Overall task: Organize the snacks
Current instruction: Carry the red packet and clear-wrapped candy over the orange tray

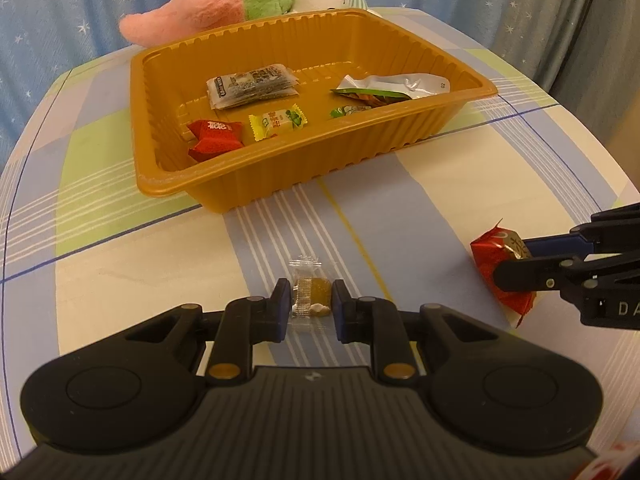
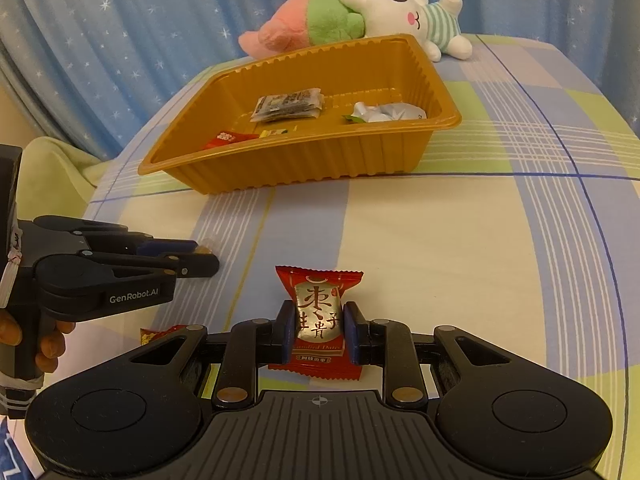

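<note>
An orange plastic tray (image 1: 320, 168) (image 2: 320, 160) stands on the checked cloth and holds several wrapped snacks: a red packet (image 1: 216, 138), a yellow candy (image 1: 278, 122), a grey sachet (image 1: 252, 86) and a silver-green pouch (image 1: 396, 88). My left gripper (image 1: 311, 306) (image 2: 200, 258) is shut on a small clear-wrapped amber candy (image 1: 310, 300) lying on the cloth in front of the tray. My right gripper (image 2: 318, 332) (image 1: 516, 268) is shut on a red date candy packet (image 2: 318, 316) (image 1: 494, 260), also low over the cloth.
Two plush toys, a pink-green one (image 2: 304, 28) and a white one (image 2: 412, 12), lie behind the tray before a blue starred curtain. Another small red-yellow wrapper (image 2: 160, 333) peeks out by the right gripper's left side. A hand (image 2: 44, 344) holds the left gripper.
</note>
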A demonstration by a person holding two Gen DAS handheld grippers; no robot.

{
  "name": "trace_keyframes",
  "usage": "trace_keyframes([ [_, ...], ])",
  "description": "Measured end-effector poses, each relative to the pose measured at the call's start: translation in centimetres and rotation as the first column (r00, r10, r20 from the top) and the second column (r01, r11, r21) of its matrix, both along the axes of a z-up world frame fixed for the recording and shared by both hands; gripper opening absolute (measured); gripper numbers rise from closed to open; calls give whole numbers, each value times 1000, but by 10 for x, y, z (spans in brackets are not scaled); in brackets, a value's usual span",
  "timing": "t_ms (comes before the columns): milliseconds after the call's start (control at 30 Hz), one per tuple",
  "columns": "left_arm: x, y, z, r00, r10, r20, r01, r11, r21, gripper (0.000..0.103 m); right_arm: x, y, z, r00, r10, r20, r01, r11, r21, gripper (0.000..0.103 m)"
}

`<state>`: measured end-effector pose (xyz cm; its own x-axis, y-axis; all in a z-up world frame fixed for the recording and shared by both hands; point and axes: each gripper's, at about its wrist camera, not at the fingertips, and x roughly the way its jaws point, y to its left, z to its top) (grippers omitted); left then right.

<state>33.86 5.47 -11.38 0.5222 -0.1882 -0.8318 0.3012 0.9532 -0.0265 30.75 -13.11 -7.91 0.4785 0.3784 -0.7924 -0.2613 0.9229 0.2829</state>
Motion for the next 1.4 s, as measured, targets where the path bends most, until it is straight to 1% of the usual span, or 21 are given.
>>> trace_keyframes([
  [167,-3,3,6,1000,16,6,-16,1000,-9,19,-1,2,4,1000,10,10,-10,1000,3,26],
  [400,-11,8,22,999,32,35,-31,999,-25,18,-1,6,13,999,32,33,-32,999,11,26],
  [600,-20,14,43,996,51,70,-47,997,-55,18,2,6,25,998,39,57,-41,998,39,26],
  [833,-23,15,73,989,64,135,-52,995,-88,18,11,3,43,995,35,95,-41,997,65,26],
  [967,-14,13,89,982,66,176,-49,994,-100,18,20,1,52,992,31,119,-40,996,74,26],
  [1133,6,8,102,975,62,216,-41,994,-99,18,37,-1,66,987,24,160,-38,996,84,26],
  [1400,52,-5,110,972,67,226,-44,994,-103,18,83,-1,82,980,-12,196,-10,994,112,26],
])
